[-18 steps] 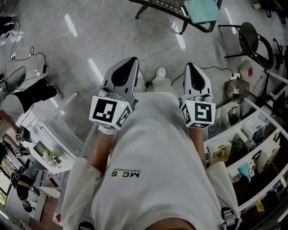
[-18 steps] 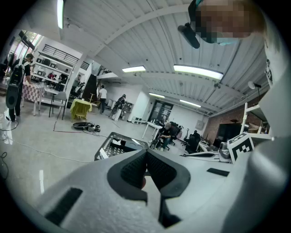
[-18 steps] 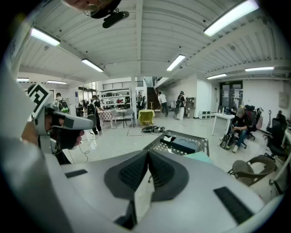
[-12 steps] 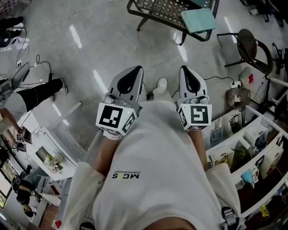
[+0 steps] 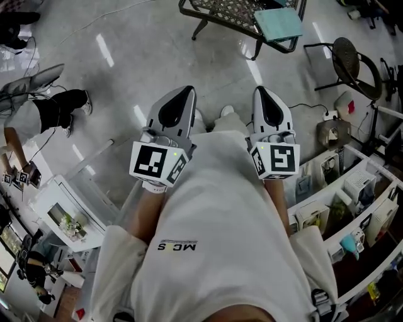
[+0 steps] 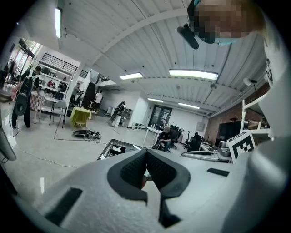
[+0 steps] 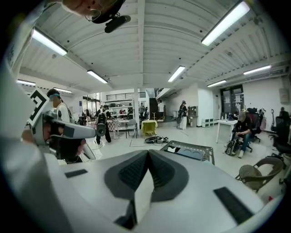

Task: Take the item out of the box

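Left gripper (image 5: 178,94): jaws together, nothing between. Right gripper (image 5: 263,91): likewise closed, empty. Both at waist height, side by side, noses forward over grey floor (image 5: 126,38). No box found in any view; item unseen too. Possibly on black mesh table (image 5: 220,9) straight ahead, by teal sheet (image 5: 279,24), but too small to tell. Table well apart from both grippers, somewhat nearer right one. White shelving (image 5: 352,188) close at right, round chair (image 5: 352,56) beyond. Only bare floor between grippers and table.
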`<state>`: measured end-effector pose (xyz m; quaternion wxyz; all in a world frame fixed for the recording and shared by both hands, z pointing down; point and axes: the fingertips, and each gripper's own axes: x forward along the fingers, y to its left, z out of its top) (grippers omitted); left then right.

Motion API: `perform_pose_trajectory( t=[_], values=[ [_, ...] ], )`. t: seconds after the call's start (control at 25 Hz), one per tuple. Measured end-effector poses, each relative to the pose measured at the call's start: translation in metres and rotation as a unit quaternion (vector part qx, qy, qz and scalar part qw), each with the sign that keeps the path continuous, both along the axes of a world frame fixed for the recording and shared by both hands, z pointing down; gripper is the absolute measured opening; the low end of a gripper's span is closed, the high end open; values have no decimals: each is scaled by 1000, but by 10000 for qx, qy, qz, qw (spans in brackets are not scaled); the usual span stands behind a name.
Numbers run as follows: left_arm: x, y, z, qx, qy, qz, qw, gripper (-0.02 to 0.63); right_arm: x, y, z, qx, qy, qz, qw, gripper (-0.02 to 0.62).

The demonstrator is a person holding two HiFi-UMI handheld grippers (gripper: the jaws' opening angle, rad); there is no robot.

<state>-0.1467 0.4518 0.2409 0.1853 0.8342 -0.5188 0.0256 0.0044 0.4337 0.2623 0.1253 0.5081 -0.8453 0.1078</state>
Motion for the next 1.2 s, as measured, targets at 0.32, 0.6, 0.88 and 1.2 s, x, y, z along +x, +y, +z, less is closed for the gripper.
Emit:
perform_pose_trajectory(
  t=[0.32,0.6,0.88,1.2],
  values=[
    [7,-1,25,-193,116,299,9993,20,-5,1,9,-29,-218,-30,9998,15],
    [28,-80,43,-369,47,461,9982,20,15,-72,17,-22,-484,16,9988,15],
    [67,-228,55,-585,-219,445,9971,20,56,-216,40,-339,-732,-120,9967,15],
    [129,-393,33,-458,-575,623,9954,20,110,-382,6,-54,-877,-425,9952,15]
  ],
)
